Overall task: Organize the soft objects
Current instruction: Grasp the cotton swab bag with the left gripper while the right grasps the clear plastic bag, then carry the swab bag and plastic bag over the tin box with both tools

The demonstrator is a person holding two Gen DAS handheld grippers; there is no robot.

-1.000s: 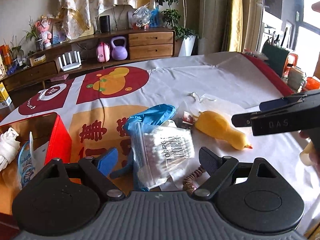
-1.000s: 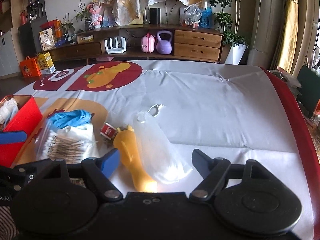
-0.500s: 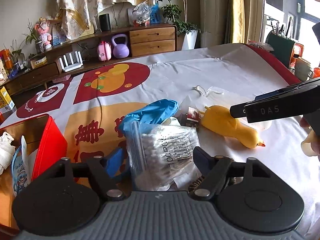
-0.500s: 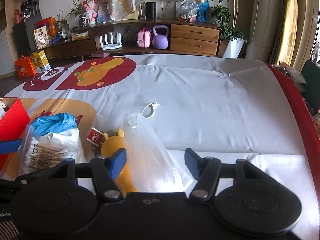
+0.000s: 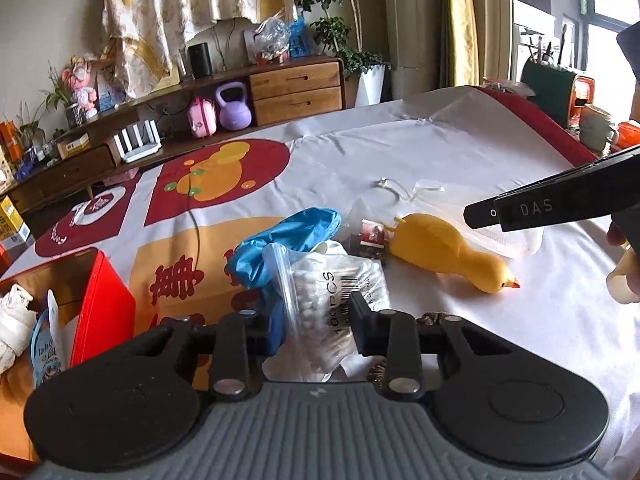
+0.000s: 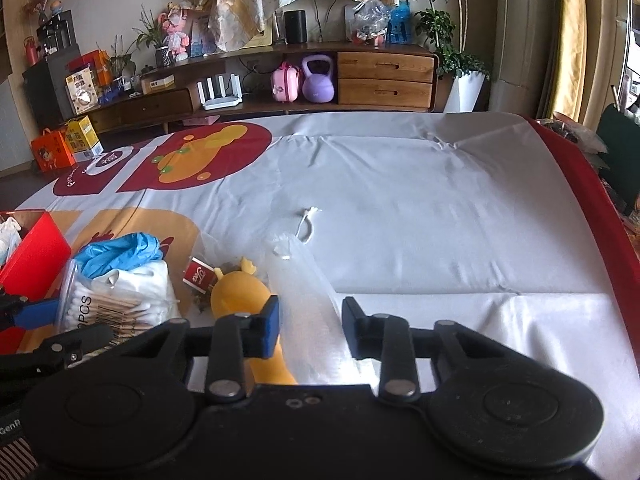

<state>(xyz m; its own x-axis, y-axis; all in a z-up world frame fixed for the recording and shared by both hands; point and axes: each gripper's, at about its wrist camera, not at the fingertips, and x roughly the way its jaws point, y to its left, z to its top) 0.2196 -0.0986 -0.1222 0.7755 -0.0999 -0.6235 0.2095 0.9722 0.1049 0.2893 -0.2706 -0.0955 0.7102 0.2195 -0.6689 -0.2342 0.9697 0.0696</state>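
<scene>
A zip bag of cotton swabs (image 5: 320,292) lies on the printed tablecloth (image 5: 440,160) over a blue glove (image 5: 288,236). My left gripper (image 5: 316,330) has its jaws closing on that bag, and both pads touch its sides. To the right lies a yellow rubber duck (image 5: 440,252) beside a translucent pouch (image 6: 304,280). My right gripper (image 6: 310,326) is closing its jaws around the pouch, which fills the gap between the pads. The duck (image 6: 236,296) sits just outside its blue pad. From the left wrist view the right gripper (image 5: 486,216) hangs over the pouch (image 5: 516,240).
A red box (image 5: 100,304) at the left holds a white cloth item and a packet. A small red packet (image 5: 374,234) and a brown coiled band (image 5: 432,316) lie near the pile. A person's hand (image 5: 624,272) is at the right edge. The table's red border (image 6: 580,184) runs along the right.
Both pairs of jaws have narrowed from wide apart. The left now pinches the swab bag and the right now pinches the pouch. Neither hand has shifted much.
</scene>
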